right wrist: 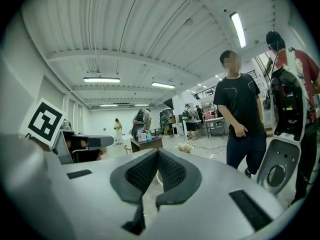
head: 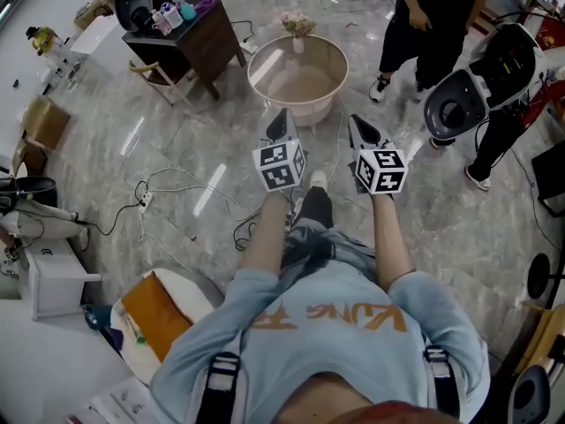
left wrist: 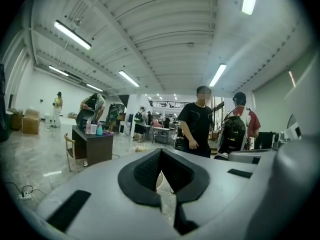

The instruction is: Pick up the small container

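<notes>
A round tub (head: pixel 298 78), top centre, showed only its bare bottom. A dark bench (head: pixel 210 35) stood upper left. The left tool (head: pixel 282 122) and right tool (head: pixel 360 129), mid-frame, were closed on nothing. Small containers (head: pixel 172 13) clustered on that bench, contents unclear.
</notes>
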A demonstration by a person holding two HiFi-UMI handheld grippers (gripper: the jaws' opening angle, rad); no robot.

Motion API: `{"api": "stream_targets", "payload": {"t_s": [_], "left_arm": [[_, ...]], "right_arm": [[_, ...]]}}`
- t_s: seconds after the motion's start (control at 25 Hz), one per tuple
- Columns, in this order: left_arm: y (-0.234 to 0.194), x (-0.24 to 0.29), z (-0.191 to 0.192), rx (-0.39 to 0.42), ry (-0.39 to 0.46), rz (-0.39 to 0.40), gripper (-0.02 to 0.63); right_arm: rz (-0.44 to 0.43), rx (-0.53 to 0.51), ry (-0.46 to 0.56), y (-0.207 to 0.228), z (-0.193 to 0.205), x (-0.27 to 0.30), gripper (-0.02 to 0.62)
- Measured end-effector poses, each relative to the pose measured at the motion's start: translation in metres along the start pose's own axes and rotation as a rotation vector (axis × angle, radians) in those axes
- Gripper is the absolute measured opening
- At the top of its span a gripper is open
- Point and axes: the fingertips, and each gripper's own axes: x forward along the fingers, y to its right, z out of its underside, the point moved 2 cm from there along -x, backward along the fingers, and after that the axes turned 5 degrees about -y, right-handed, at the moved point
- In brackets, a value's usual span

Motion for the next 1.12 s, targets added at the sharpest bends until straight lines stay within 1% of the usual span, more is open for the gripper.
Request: {"api": "stream_targets", "payload": {"t_s": [0.08, 0.2, 0.36, 0.48, 0.56, 0.64, 0.76, 0.84, 0.92, 1.04, 1.12], "left_arm": [[-0.01, 0.008, 0.0, -0.018, 0.003, -0.006, 0.023], [-0.025, 0.03, -0.004, -0.038, 0.011, 0.0, 0.023], [-0.057, 0.072, 0.0, -0.06, 0.015, -0.004, 0.023], [-0.103, 0.119, 0.003, -0.111, -0.003, -0.035, 0.023], [-0.141, 0.156, -0.005, -0.145, -0.011, -0.063, 0.023], [-0.175, 0.193, -0.018, -0.135, -0.021, -0.075, 0.023], [-0.223, 0.25, -0.024, -0.097, -0.066, -0.083, 0.023], [-0.256, 0.292, -0.025, -0.104, -0.097, -0.091, 0.023], [-0.282, 0.333, -0.031, -0.111, -0.119, -0.083, 0.023], [-0.304, 0.374, -0.033, -0.142, -0.164, -0.053, 0.023], [-0.312, 0.398, -0.042, -0.176, -0.164, -0.023, 0.023]], "right_arm": [[-0.006, -0.004, -0.006, 0.0, 0.002, 0.012, 0.014], [0.011, -0.023, -0.006, 0.005, 0.002, 0.037, 0.014], [0.018, -0.015, -0.013, 0.018, 0.003, 0.091, 0.014], [0.061, 0.0, 0.02, 0.029, -0.003, 0.153, 0.014], [0.094, 0.002, 0.048, 0.03, -0.009, 0.205, 0.014], [0.101, 0.02, 0.057, 0.027, -0.015, 0.26, 0.014], [0.088, 0.04, 0.017, 0.024, -0.012, 0.337, 0.014], [0.099, 0.05, -0.023, 0.031, -0.01, 0.387, 0.014], [0.115, 0.049, -0.052, 0.039, -0.017, 0.432, 0.014], [0.133, 0.049, -0.094, 0.044, -0.021, 0.47, 0.014], [0.133, 0.043, -0.101, 0.043, -0.025, 0.492, 0.014]]}}
